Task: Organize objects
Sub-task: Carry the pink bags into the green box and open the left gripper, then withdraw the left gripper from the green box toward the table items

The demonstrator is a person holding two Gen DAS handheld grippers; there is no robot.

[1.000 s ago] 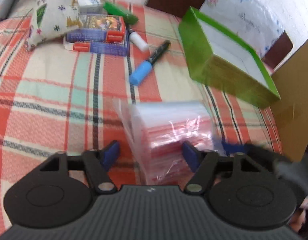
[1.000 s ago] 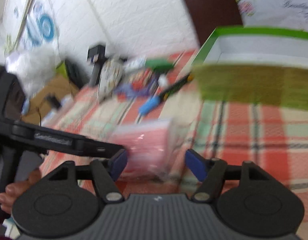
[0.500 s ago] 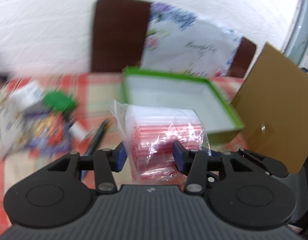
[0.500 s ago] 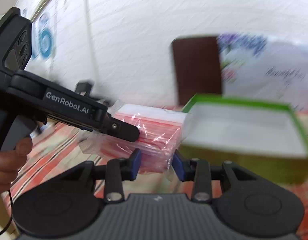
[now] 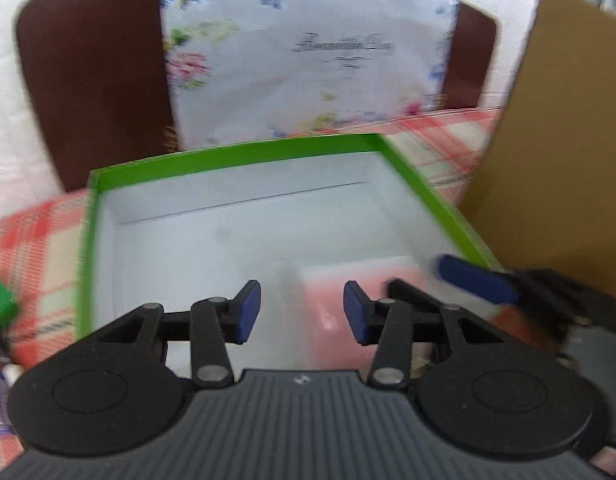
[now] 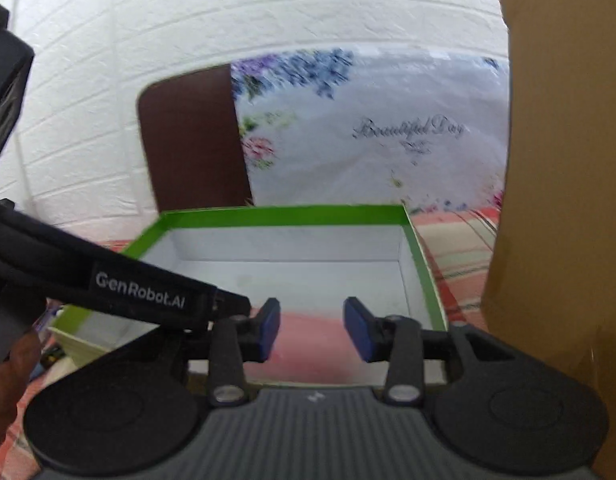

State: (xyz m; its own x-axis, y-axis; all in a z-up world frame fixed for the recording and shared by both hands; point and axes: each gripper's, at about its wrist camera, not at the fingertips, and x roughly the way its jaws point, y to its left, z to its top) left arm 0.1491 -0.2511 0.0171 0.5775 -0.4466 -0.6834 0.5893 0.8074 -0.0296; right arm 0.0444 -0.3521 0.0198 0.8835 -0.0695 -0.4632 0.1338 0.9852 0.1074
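Both pairs of blue-padded fingers stand parted with nothing pinched, the left gripper point(image 5: 301, 312) just having closed slightly and the right gripper point(image 6: 312, 328) just having opened, while the blurred pack of red-striped zip bags point(image 5: 348, 300) lies below them near the front wall inside the green box point(image 5: 235, 156) on the plaid tablecloth point(image 5: 27, 240).

My left gripper point(image 5: 301, 312) and right gripper point(image 6: 312, 328) match: black linkage arms, silver pivot screws, blue pads, ribbed grey body. White "GenRobot.AI" lettering marks the left's side.
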